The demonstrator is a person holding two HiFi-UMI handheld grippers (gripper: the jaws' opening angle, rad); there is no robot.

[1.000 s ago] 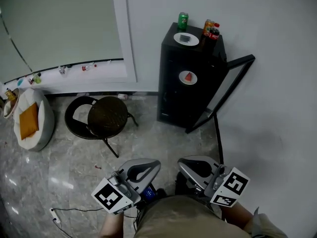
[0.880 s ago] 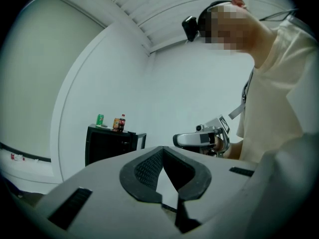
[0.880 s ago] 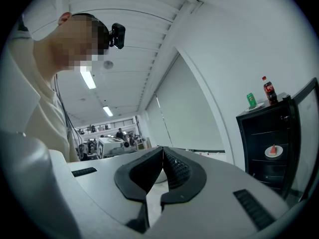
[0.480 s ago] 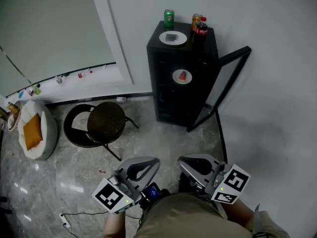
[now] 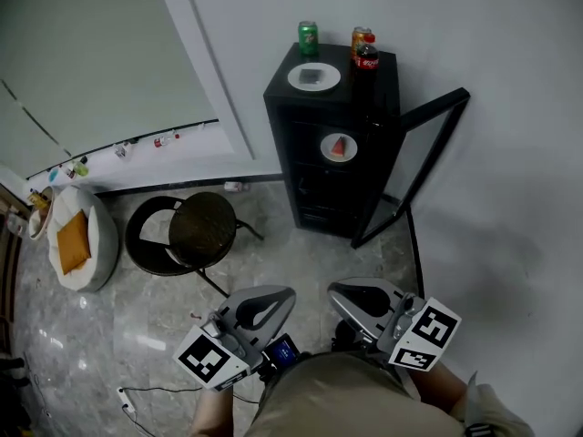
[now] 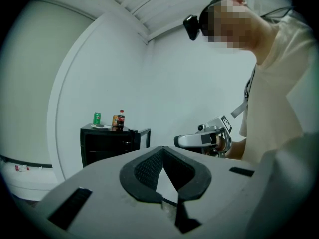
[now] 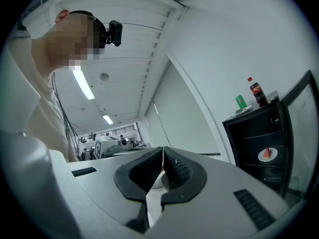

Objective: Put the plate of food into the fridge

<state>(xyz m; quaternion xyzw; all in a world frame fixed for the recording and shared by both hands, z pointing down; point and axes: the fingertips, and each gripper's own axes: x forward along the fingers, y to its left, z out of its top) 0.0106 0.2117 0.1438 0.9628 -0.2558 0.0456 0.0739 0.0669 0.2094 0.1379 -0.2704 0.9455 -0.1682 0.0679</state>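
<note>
Well, you stand well back from the fridge (image 5: 314,194), which is set against the wall (image 5: 515,153) with its door (image 5: 421,157) swung wide open to the right. Left of it on the floor (image 5: 301,262) sit a round stool (image 5: 202,228) and, further off, a white cushion (image 5: 91,253).

You hold the left gripper (image 5: 273,297) and the right gripper (image 5: 346,291) low in front of you, side by side. Each has its jaws pressed together with nothing between them, and neither is anywhere near the fridge.

As for the food, the lower plate (image 5: 326,149) already rests inside the fridge, about halfway up, carrying a red wedge (image 5: 339,145) that looks like a slice of watermelon. The upper plate (image 5: 294,78) sits on top of the fridge with something dark on it, too small to identify. Beside it stand a cola bottle (image 5: 366,57), an orange can (image 5: 357,36) and a green can (image 5: 308,38).

If the lower plate is your task plate, the main step looks done and only the open door is left to shut. If the upper plate is meant, nothing has begun: you would need to walk up, grip its rim and set it inside. The pictures alone do not settle which it is.
</note>
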